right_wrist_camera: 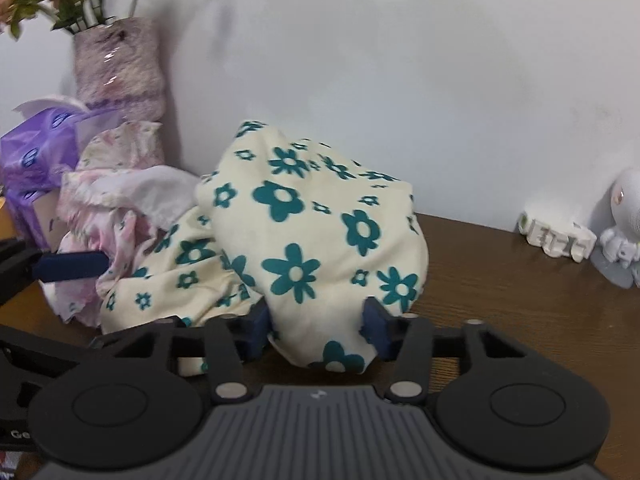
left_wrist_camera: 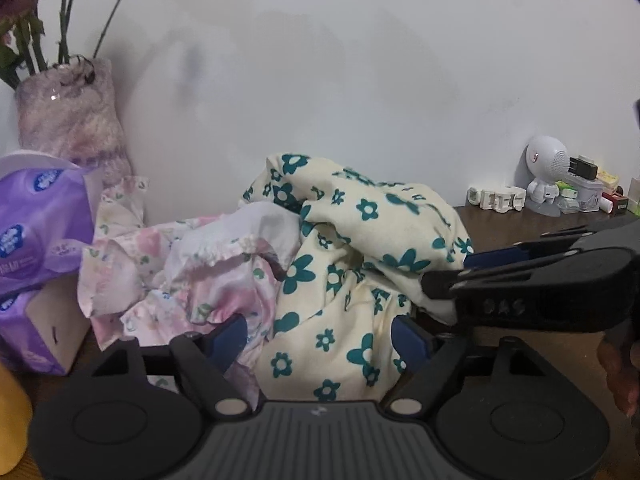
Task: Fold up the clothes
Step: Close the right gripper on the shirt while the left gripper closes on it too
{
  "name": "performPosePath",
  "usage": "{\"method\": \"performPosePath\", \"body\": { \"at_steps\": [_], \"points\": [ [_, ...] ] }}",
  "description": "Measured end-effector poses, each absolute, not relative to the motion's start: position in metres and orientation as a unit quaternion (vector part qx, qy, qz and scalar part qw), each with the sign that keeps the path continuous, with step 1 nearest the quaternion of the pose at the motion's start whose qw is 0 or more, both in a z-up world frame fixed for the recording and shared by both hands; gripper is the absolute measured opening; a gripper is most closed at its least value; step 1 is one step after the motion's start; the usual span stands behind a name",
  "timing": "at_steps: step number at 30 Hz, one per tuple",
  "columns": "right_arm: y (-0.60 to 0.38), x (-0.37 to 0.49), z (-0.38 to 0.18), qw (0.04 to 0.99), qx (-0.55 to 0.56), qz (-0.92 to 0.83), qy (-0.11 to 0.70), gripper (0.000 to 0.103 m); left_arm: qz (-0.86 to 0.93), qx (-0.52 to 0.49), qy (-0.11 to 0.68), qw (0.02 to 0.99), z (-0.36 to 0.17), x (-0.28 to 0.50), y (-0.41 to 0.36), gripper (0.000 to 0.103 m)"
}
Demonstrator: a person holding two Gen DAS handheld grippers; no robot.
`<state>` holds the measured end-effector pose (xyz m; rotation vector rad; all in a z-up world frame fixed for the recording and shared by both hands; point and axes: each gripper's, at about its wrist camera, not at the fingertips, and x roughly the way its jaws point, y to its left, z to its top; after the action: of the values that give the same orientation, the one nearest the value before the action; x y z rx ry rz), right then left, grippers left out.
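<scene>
Cream flowered garment [right_wrist_camera: 320, 236] lies bunched on the wooden table [right_wrist_camera: 500, 280], touching a pink garment [left_wrist_camera: 180, 280]. Right gripper [right_wrist_camera: 318, 330] spread wide, cloth hanging between its jaws; left gripper [left_wrist_camera: 320, 340] likewise agape. Pinch one hem, not several layers.

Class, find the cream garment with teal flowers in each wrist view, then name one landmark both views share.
Left wrist view: the cream garment fills the centre, heaped to the right of the pink cloth.
Right wrist view: the cream garment sits at centre, its lower edge between the right gripper fingers.
Shared landmark: the vase at upper left.
</scene>
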<state>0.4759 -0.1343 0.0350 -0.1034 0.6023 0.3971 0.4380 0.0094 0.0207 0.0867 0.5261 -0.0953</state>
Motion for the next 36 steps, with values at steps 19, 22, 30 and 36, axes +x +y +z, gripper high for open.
{"method": "performPosePath", "body": {
  "at_steps": [19,22,30,36],
  "points": [
    [-0.156,0.489,0.02,0.934,0.047,0.205,0.289,0.031,-0.062,-0.023,0.267,0.961,0.017,0.436,0.014,0.02],
    [-0.157,0.49,0.019,0.933,0.057,0.206,0.289,0.028,-0.06,-0.017,0.264,0.962,0.017,0.433,0.011,0.02],
    [-0.158,0.487,0.018,0.936,0.062,0.201,0.284,0.028,-0.068,0.051,0.229,0.97,0.023,0.404,-0.004,0.031],
    [-0.158,0.487,0.017,0.935,0.062,0.201,0.284,0.028,-0.075,0.023,0.244,0.967,0.02,0.414,0.0,0.03]
  ]
}}
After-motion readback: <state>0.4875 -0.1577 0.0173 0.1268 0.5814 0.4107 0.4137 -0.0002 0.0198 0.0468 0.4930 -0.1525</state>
